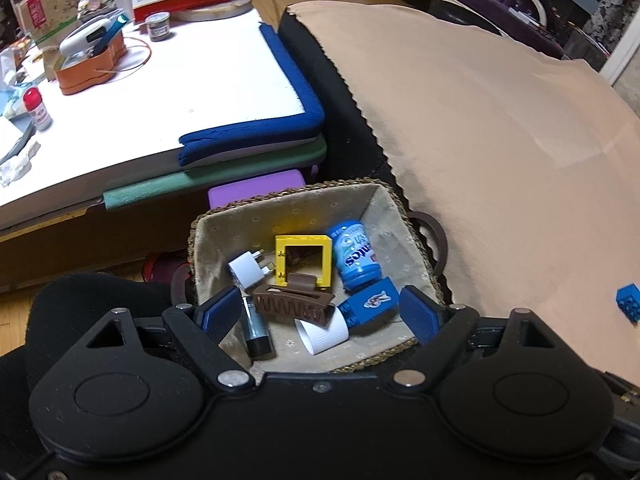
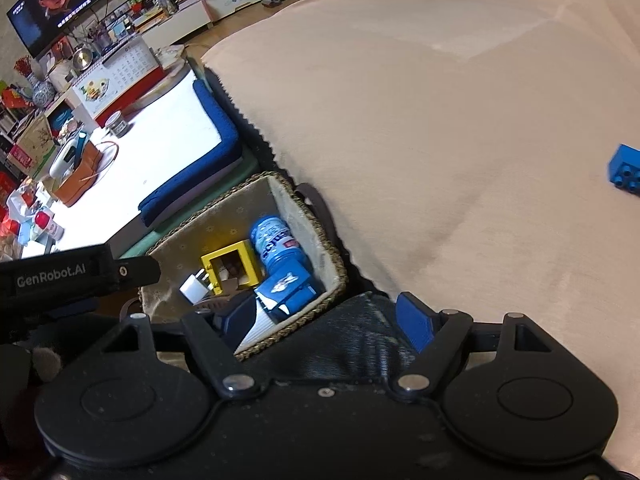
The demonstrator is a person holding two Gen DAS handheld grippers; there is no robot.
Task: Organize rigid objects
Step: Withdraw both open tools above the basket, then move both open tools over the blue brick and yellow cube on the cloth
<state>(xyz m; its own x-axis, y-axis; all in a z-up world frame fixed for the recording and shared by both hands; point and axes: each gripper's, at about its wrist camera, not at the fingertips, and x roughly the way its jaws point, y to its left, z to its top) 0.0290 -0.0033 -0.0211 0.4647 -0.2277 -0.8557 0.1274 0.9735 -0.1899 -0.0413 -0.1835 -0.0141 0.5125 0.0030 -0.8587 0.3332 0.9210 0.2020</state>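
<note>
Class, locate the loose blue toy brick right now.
The blue toy brick lies alone on the beige cloth, at the right edge of both views, outside the basket.

Yellow frame (image 1: 303, 258), brown clip (image 1: 293, 304)

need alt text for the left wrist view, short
An open left claw hovers over a woven basket holding a brown hair clip, yellow frame, blue mint bottle and white plug. One blue brick lies outside on the beige cloth.
</note>
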